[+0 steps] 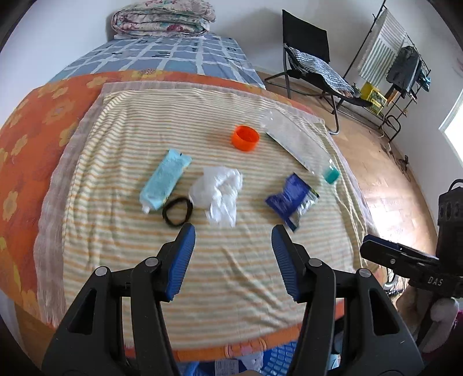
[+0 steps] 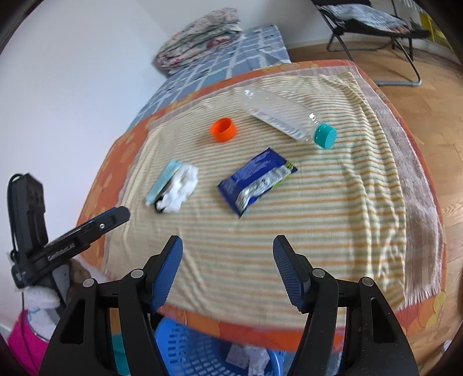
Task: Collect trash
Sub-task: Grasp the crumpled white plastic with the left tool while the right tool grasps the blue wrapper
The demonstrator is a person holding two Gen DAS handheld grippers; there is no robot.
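Trash lies on a striped towel [image 1: 144,260] on the bed: a crumpled white tissue [image 1: 217,191], a blue snack wrapper [image 1: 290,199], a clear bottle with a teal cap [image 2: 283,118], an orange cap [image 1: 245,137], a light blue packet [image 1: 165,178] and a black hair band [image 1: 177,211]. My left gripper [image 1: 233,234] is open and empty, just short of the tissue. My right gripper [image 2: 228,245] is open and empty, short of the wrapper [image 2: 256,180]. The right gripper also shows in the left wrist view [image 1: 373,241].
A blue slotted basket [image 2: 191,350] with some trash sits below the bed's near edge. A folded quilt [image 1: 162,18] lies at the bed's far end. A black folding chair [image 1: 312,66] and a clothes rack [image 1: 396,57] stand on the wooden floor to the right.
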